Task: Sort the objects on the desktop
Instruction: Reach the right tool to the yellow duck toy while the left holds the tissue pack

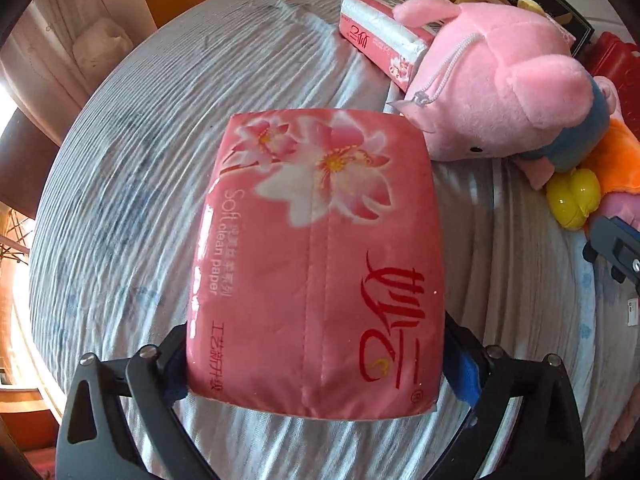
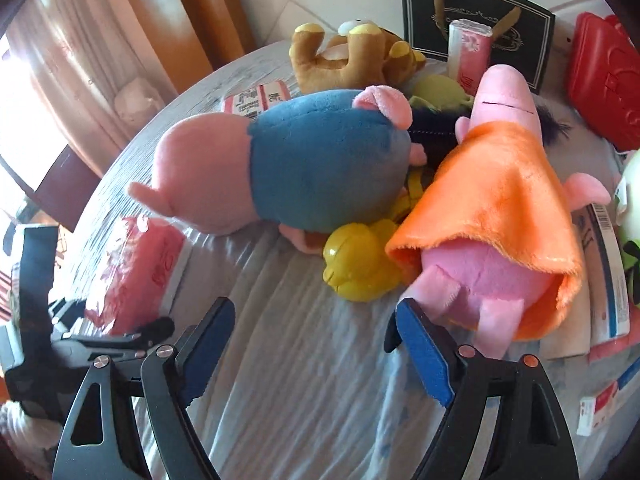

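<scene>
A pink tissue pack [image 1: 316,260] with a flower print lies flat on the striped tablecloth [image 1: 120,200]. It sits between the fingers of my left gripper [image 1: 316,360], whose jaws stand wide, with a small gap at the right pad [image 1: 466,376]. The same pack [image 2: 136,272] shows at the left of the right wrist view. My right gripper [image 2: 314,308] is open over bare cloth with nothing between its fingers. Its right fingertip is close to the leg of a pink pig plush in an orange dress [image 2: 500,200].
A pig plush in a blue shirt [image 2: 304,160] lies next to a yellow plastic toy [image 2: 356,264]. Behind stand a brown plush [image 2: 352,60], a black box [image 2: 480,12], a red case [image 2: 604,80] and an upright tissue pack [image 2: 468,52]. Another tissue pack [image 1: 380,40] lies behind the pig.
</scene>
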